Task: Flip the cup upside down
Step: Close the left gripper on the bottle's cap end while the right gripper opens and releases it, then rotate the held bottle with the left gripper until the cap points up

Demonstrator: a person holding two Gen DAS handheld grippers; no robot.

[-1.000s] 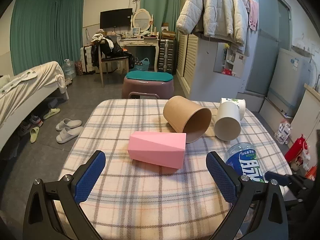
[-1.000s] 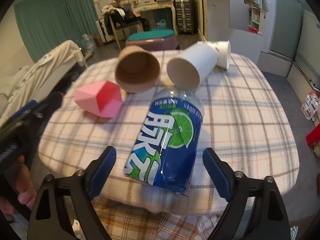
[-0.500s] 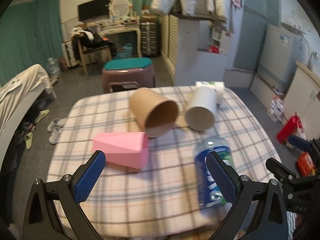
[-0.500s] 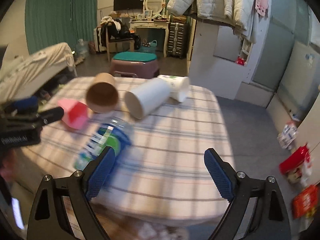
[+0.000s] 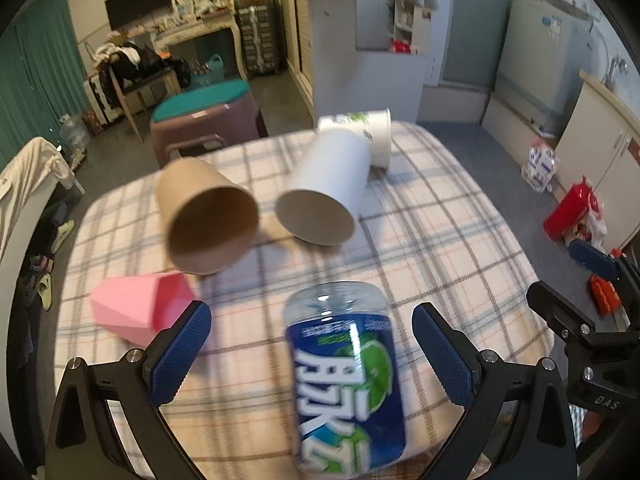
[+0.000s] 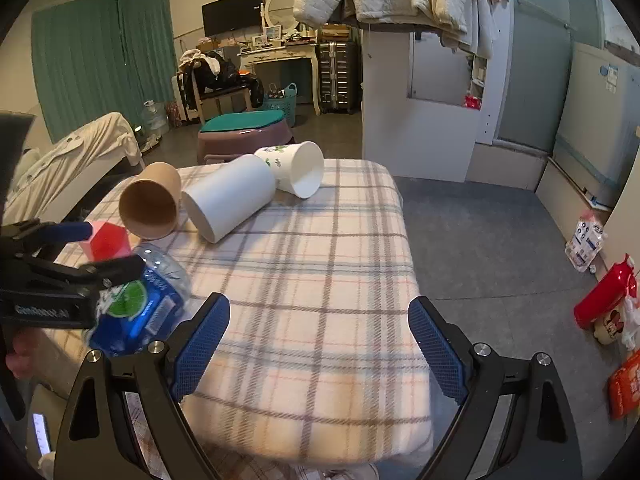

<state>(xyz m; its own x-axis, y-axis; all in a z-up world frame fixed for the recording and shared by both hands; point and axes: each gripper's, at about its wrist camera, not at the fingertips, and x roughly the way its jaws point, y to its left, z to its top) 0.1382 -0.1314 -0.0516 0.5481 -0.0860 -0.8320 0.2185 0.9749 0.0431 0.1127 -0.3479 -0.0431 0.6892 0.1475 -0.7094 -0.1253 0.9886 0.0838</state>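
Three paper cups lie on their sides on the plaid table (image 6: 320,264): a brown cup (image 5: 204,220) (image 6: 150,206), a plain white cup (image 5: 326,192) (image 6: 230,202) and a white cup with a green print (image 5: 368,136) (image 6: 298,174) behind it. My left gripper (image 5: 312,354) is open over the near table edge, with a blue-labelled plastic bottle (image 5: 344,376) between its fingers, not gripped. My right gripper (image 6: 318,342) is open and empty above the table's right front part. The left gripper also shows at the left of the right wrist view (image 6: 68,256).
A pink faceted box (image 5: 136,306) (image 6: 106,242) lies left of the bottle. A purple stool with a teal top (image 6: 244,132) stands behind the table. A bed (image 6: 60,168) is at the left. Red and orange packages (image 6: 604,300) lie on the floor at the right.
The left gripper has swung right and down, so the bottle now lies between its fingers. The right gripper has moved right, off the bottle, and now faces the table's right side.
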